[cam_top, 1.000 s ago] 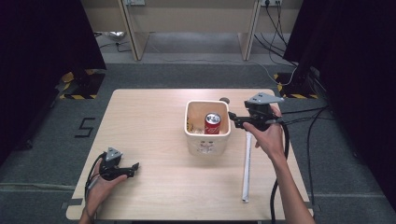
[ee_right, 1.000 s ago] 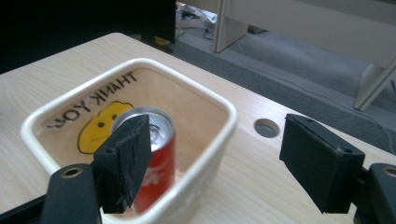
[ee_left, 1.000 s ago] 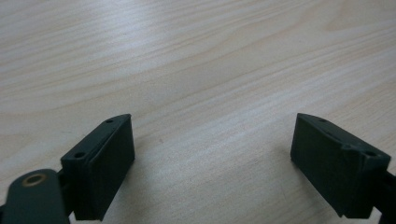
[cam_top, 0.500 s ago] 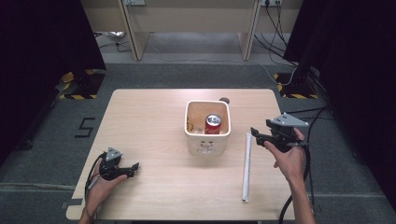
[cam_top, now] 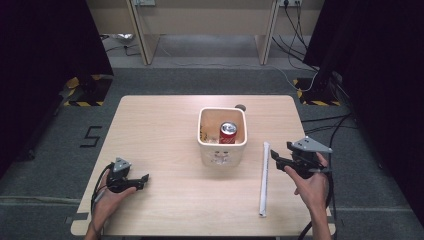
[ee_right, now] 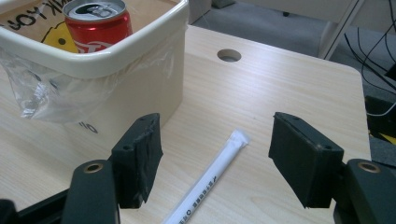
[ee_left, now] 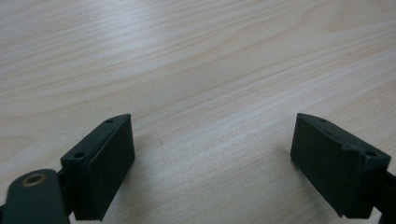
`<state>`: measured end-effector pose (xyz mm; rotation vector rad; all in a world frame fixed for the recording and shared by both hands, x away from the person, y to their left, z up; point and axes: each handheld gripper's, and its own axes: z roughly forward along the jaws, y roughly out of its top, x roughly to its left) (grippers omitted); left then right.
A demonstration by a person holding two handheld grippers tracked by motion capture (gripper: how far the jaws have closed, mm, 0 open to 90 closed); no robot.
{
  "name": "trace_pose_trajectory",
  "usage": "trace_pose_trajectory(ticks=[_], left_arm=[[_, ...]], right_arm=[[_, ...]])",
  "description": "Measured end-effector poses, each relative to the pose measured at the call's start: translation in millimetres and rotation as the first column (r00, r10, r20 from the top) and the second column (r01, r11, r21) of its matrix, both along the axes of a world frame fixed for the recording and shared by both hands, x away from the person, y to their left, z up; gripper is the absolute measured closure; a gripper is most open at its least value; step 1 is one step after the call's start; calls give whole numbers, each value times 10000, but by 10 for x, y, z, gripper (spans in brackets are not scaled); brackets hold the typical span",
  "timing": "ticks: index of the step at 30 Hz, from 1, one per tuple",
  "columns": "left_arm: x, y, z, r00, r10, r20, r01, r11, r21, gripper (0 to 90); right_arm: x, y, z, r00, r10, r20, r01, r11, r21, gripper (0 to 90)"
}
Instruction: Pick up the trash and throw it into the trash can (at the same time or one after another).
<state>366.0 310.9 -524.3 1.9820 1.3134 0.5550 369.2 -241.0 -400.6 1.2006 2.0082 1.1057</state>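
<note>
A cream square bin stands at the table's middle, lined with a clear bag, with a red soda can upright inside. A long white paper-wrapped tube lies flat on the table right of the bin. My right gripper hovers just right of the tube, open and holding nothing; in the right gripper view the tube runs between its jaws, with the bin and the can up left. My left gripper rests open near the front left, over bare wood.
The wooden table has a round cable hole behind the bin. Cables trail on the grey floor at the right. Desk legs stand beyond the far edge.
My right gripper has drawn back from above the bin, moving right and toward the front edge, and now hovers beside the tube. The left gripper has stayed put.
</note>
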Motion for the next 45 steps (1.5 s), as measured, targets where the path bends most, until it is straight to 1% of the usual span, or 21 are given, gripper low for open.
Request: trace_pose_trajectory(ticks=[2, 4, 5, 6, 9, 10, 12, 14, 15, 16, 26, 29, 33, 35, 37, 38, 42, 45], left_arm=[[1, 0, 0, 10000, 3, 0, -3, 10000, 1, 129], [2, 0, 0, 10000, 3, -2, -3, 10000, 0, 129], [5, -1, -2, 10000, 18, 19, -18, 10000, -8, 129], [5, -1, -1, 10000, 19, 17, -19, 10000, -5, 129], [5, -1, -1, 10000, 19, 14, -19, 10000, -6, 130], [5, 0, -2, 10000, 16, 22, -16, 10000, -7, 130], [5, -1, -2, 10000, 20, 19, -20, 10000, -10, 130], [5, 0, -2, 10000, 13, 21, -13, 10000, -14, 130], [6, 0, -2, 10000, 14, 18, -14, 10000, -15, 130], [6, 1, -2, 10000, 12, 15, -12, 10000, -16, 130], [7, 1, -2, 10000, 13, 18, -13, 10000, -18, 130], [7, 1, -2, 10000, 10, 14, -10, 10000, -24, 131], [7, 2, -1, 10000, 0, 12, 0, 10000, -21, 131], [7, 2, -1, 10000, -2, 9, 2, 10000, -15, 131], [7, 2, -1, 10000, 1, 12, -1, 10000, -19, 131], [7, 2, -1, 10000, 2, 12, -2, 10000, -17, 131], [7, 2, -1, 10000, 0, 13, 0, 10000, -10, 130], [7, 1, -1, 10000, 2, 14, -2, 10000, -12, 130]], right_arm=[[-51, 3, -48, 9999, -122, 16, 122, 9999, -30, 342], [-78, 15, -85, 10000, -85, -1, 85, 9999, 59, 341], [-81, 36, -108, 9999, -110, -69, 110, 9999, 40, 341], [-80, 52, -124, 9998, 22, -199, -25, 9999, -159, 341], [-85, 73, -155, 9997, 38, -247, -41, 9999, -94, 341], [-79, 103, -202, 9991, 123, -403, -128, 9998, -126, 341], [-73, 113, -227, 9989, 146, -456, -153, 9998, -142, 340], [-46, 140, -303, 9977, 165, -661, -175, 9997, -153, 340], [-46, 140, -303, 9977, 165, -661, -175, 9997, -153, 340], [-36, 156, -336, 9972, 170, -729, -182, 9997, -158, 340], [-37, 181, -412, 9957, 242, -897, -259, 9995, -182, 340], [-37, 185, -452, 9938, 260, -1085, -280, 9995, -165, 338], [-31, 187, -495, 9922, 236, -1221, -265, 9994, -222, 337], [-23, 170, -542, 9905, 177, -1366, -222, 9992, -320, 337], [-23, 167, -554, 9897, 137, -1423, -178, 9995, -275, 337], [-16, 149, -596, 9880, 88, -1541, -138, 9994, -315, 337], [-3, 128, -677, 9837, -34, -1795, -33, 9993, -368, 337], [8, 123, -734, 9800, -159, -1982, 52, 9985, -543, 337]])
